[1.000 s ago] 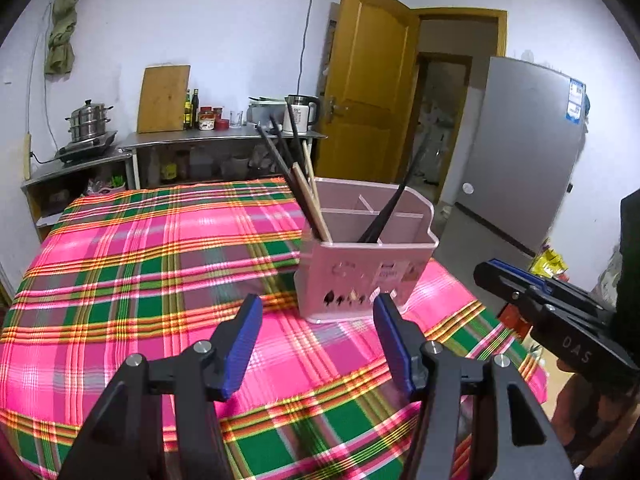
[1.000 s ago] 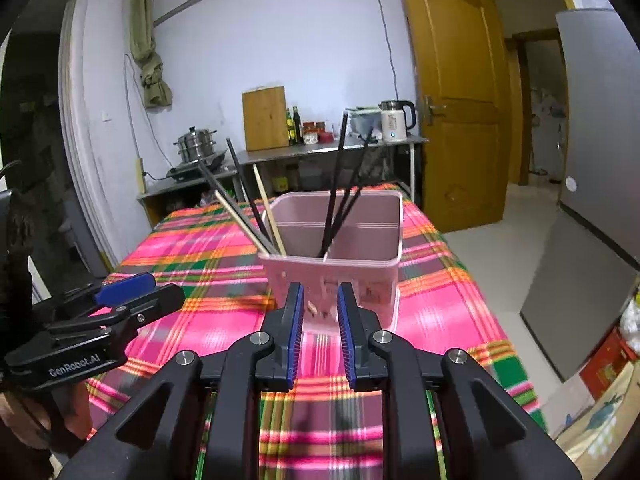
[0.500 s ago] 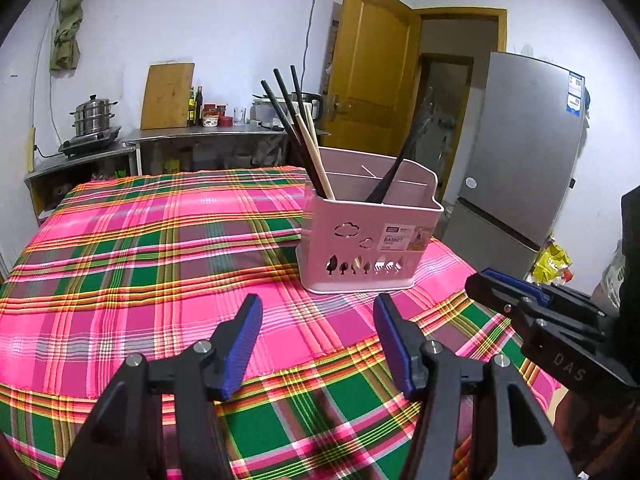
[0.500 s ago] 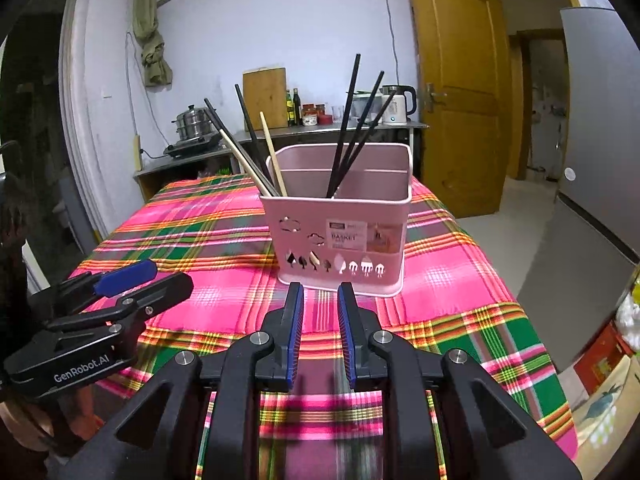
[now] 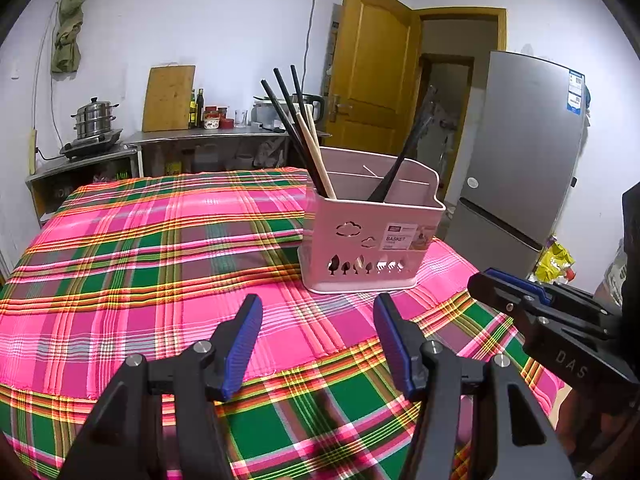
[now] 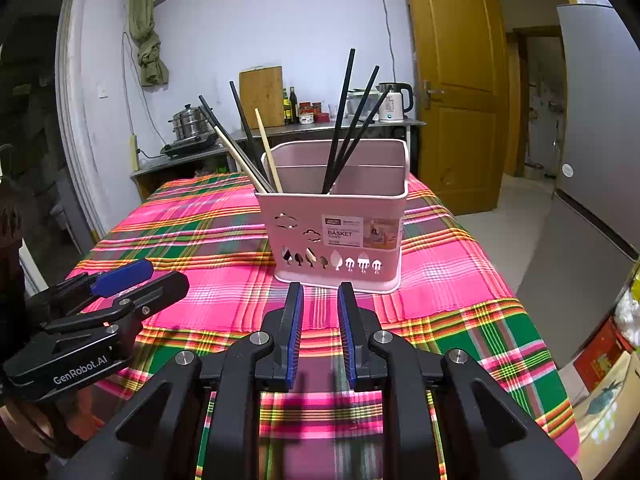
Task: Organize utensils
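Standing just ahead of both tongs: a pink plastic basket (image 6: 334, 216), boxy, with cut-out clouds and trees, holding black and pale wooden chopsticks (image 6: 344, 120) upright-tilted. Left tongs (image 5: 318, 312) gape wide, empty; right tongs (image 6: 319, 292) narrow, empty. Plaid cloth covers the worktop (image 5: 140, 264). Nothing lies between tongs and basket.

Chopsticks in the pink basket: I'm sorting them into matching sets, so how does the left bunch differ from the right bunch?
The left bunch mixes black and pale wooden sticks; the right bunch is all black. The left bunch leans left from the basket's left corner; the right bunch fans up and right from near the middle. Both stand loose, untouched by either gripper.
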A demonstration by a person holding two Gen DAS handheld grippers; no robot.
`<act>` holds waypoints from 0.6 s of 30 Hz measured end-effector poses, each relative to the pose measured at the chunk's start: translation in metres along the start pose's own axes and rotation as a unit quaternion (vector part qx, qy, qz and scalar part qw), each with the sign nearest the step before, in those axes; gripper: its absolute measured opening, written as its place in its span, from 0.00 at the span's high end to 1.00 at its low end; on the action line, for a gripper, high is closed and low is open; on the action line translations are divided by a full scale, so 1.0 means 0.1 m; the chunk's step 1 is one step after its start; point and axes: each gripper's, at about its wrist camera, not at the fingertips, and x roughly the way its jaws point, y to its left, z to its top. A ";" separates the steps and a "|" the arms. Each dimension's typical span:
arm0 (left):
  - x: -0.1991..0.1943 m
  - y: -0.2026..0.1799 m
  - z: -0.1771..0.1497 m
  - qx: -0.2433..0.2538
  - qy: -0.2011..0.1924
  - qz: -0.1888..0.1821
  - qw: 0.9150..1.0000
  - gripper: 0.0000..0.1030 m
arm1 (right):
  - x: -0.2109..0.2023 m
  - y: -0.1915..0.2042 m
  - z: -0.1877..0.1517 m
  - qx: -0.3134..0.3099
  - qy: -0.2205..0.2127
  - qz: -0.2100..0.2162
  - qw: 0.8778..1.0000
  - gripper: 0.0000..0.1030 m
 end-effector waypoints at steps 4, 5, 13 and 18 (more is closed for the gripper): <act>0.01 -0.01 0.00 0.001 0.000 0.001 1.000 0.42 | 0.00 0.00 0.00 0.000 0.000 0.000 1.000 0.83; 0.01 -0.02 0.00 0.001 -0.001 0.002 1.000 0.42 | 0.01 0.00 0.00 -0.001 -0.001 0.000 1.000 0.83; 0.01 -0.03 0.00 0.003 -0.001 0.003 1.000 0.42 | 0.01 0.00 0.00 -0.002 0.000 -0.001 1.000 0.83; 0.01 -0.03 0.01 0.004 -0.001 0.004 1.000 0.42 | 0.01 0.01 0.00 -0.001 0.001 -0.001 1.000 0.83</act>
